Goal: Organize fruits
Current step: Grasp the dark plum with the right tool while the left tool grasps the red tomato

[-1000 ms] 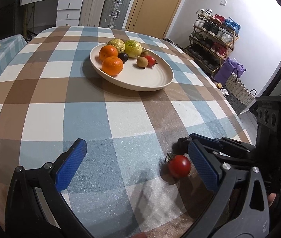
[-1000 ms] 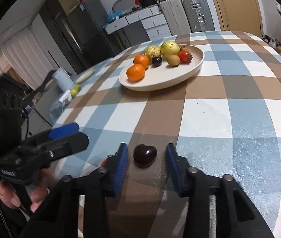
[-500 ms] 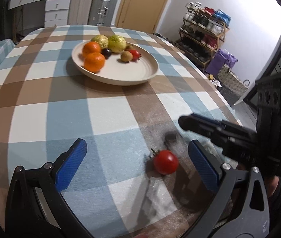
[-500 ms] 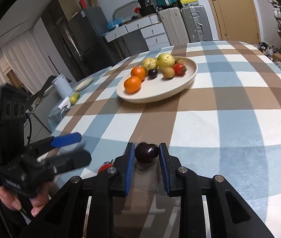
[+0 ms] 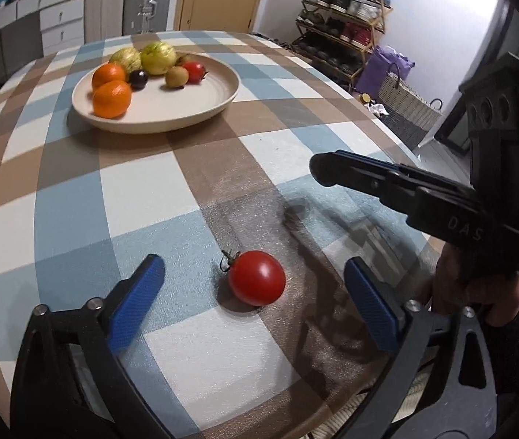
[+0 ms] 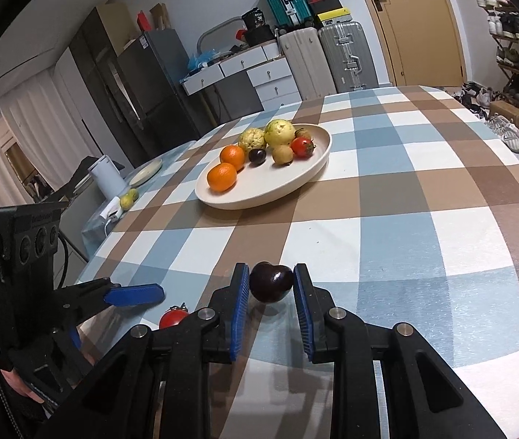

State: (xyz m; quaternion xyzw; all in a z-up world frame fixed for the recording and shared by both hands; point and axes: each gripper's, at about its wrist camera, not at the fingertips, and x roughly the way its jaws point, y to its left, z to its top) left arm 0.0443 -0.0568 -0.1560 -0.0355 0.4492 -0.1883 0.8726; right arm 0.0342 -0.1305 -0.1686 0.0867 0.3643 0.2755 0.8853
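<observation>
Right gripper (image 6: pixel 271 285) was clamped on a dark cherry (image 6: pixel 271 281) across its widest part; small, smooth, likely bruisable. Left gripper (image 5: pixel 256 292) stood wide around a tomato (image 5: pixel 256 277), untouched; soft-skinned, would probably roll, best pinched gently at mid-body.

The tomato (image 6: pixel 172 317) is half hidden behind the right gripper's (image 6: pixel 271 292) left finger. On the plate (image 5: pixel 201 109), a brownish fruit (image 5: pixel 183 60) peeks from behind the red one (image 5: pixel 195 70), too covered to name.
</observation>
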